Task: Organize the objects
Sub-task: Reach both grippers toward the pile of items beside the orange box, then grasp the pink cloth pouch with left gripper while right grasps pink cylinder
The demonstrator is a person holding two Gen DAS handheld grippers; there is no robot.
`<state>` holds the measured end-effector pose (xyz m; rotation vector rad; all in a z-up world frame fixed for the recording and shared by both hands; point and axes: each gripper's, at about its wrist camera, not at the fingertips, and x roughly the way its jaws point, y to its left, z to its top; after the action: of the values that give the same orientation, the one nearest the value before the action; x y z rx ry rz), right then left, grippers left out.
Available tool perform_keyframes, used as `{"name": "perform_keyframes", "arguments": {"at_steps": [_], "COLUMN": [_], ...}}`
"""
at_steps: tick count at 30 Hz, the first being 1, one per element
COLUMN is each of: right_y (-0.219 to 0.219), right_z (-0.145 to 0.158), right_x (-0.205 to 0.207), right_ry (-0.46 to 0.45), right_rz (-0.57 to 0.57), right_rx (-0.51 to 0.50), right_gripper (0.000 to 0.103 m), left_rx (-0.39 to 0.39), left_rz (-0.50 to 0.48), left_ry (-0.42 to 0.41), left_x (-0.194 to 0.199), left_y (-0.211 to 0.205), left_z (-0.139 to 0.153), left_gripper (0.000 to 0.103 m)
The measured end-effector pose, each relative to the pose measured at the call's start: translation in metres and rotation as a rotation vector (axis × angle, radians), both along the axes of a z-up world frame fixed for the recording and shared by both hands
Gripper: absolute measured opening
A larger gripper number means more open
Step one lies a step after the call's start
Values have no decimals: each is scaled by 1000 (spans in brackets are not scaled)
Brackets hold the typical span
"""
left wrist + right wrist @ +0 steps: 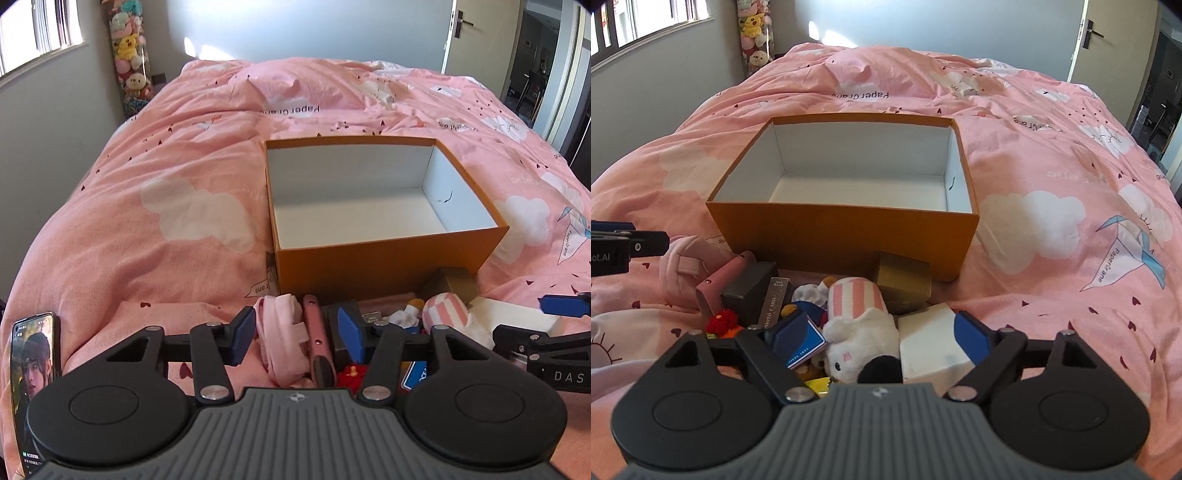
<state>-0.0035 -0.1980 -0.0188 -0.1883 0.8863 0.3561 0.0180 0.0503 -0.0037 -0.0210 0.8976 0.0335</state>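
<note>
Hovering over pink fabric bundle (281, 334) and pink case (318, 345): left gripper (297, 338), jaws wide, holding nothing. Orange box (846, 242) open beyond clutter pile. Right gripper (882, 339) spread wide around plush toy (858, 325) and white box (931, 343), gripping nothing.

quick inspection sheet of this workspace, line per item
surface: bed under a pink quilt
job's things: orange box open, nothing inside; pile just in front of it with plush toy, white box, gold box, pink case
clutter: phone at the near left, screen lit
grippers: left gripper open; right gripper open, straddling the plush toy
cables: nothing seen
surroundings: window, door, tube of plush dolls
</note>
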Motion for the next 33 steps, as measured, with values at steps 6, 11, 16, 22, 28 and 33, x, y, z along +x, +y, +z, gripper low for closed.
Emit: {"name": "perform_keyframes", "arguments": {"at_steps": [6,11,16,22,28,33], "right_y": [19,45,76,112,140,154], "right_z": [-6,-8,-17,-28,-42,-53], "right_x": [26,54,79,93,101,111], "right_ry": [82,141,223,331,384,436], "right_rz": [98,173,245,338,394,411], "right_rx": [13,33,49,98,88,76], "right_gripper": [52,44,37,37,37,37], "left_rx": [-34,-94,-139,-193,-253,-254], "left_rz": [4,35,59,55,50,17], "left_ry": [90,124,143,218,319,359], "left_x": [20,30,51,76,96,102], "left_y": [21,37,43,48,58,59], "left_z": [-15,-20,-23,-40,-61,-69], "left_gripper": [46,46,46,46,46,46]}}
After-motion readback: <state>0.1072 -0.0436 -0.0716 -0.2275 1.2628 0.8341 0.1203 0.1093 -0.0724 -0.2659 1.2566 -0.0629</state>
